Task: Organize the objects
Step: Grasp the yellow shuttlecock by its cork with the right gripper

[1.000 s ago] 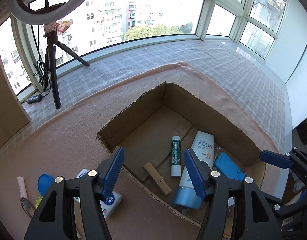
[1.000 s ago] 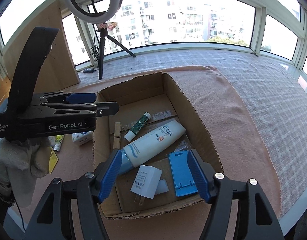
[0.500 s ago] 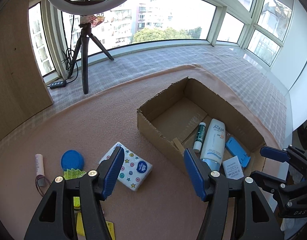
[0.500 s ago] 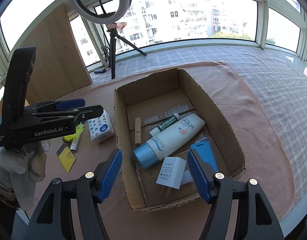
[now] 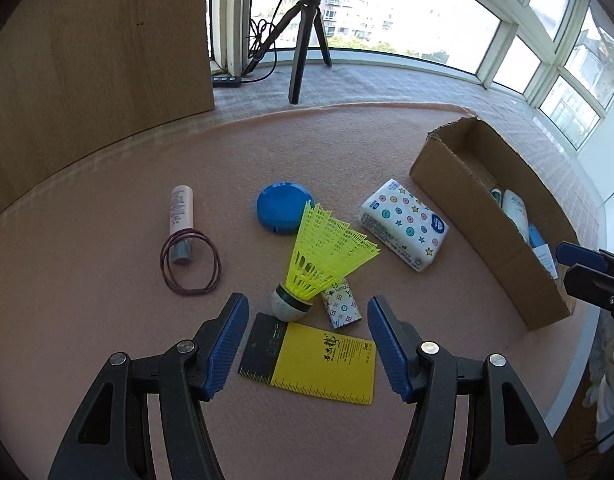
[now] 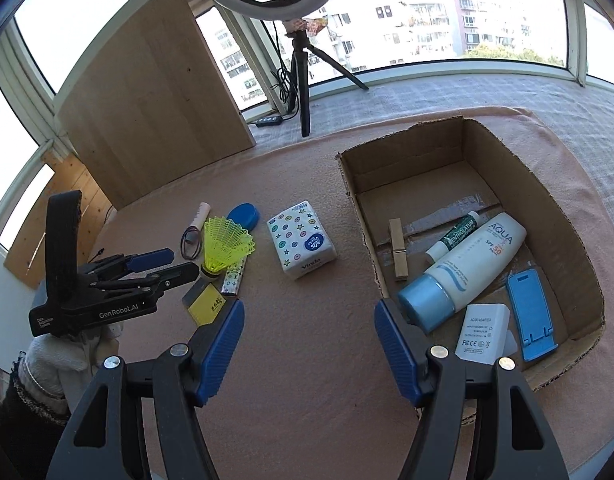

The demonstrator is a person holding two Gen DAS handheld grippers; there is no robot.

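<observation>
— What does the place look like?
— A bay of windows wraps round a surface [image 5: 107, 320] laid with a pinkish cloth. A ring light on a tripod [image 6: 303, 80] stands at the back, beside a leaning wooden board [image 6: 147, 96].

— Where are the loose things?
— In a cluster on the cloth. A yellow shuttlecock [image 5: 323, 256] lies tilted, its cork tip touching a yellow and black card [image 5: 315, 360]. A small patterned tube [image 5: 341, 306] lies just beside the cork. Behind them sits a blue round lid [image 5: 285, 208]. To its left is a pink tube [image 5: 181, 216], its grey cap ringed by brown elastic bands [image 5: 191, 264]. To the right lies a spotted tissue pack [image 5: 403, 224].

— And the box?
— The cardboard box [image 6: 547, 200] stands right of the tissue pack. Inside lie a sunscreen bottle [image 6: 467, 268], a green-labelled stick [image 6: 455, 236], a wooden clothespin [image 6: 399, 248], a white adapter [image 6: 483, 332] and a blue stand [image 6: 531, 312].

— The left claw?
— The left claw [image 5: 307, 344] hangs over the card, jaws apart, nothing between the pads. From the right wrist view it points toward the shuttlecock.

— The right one?
— The right claw [image 6: 309, 344] is spread too and empty, over bare cloth by the box's near left corner.
</observation>
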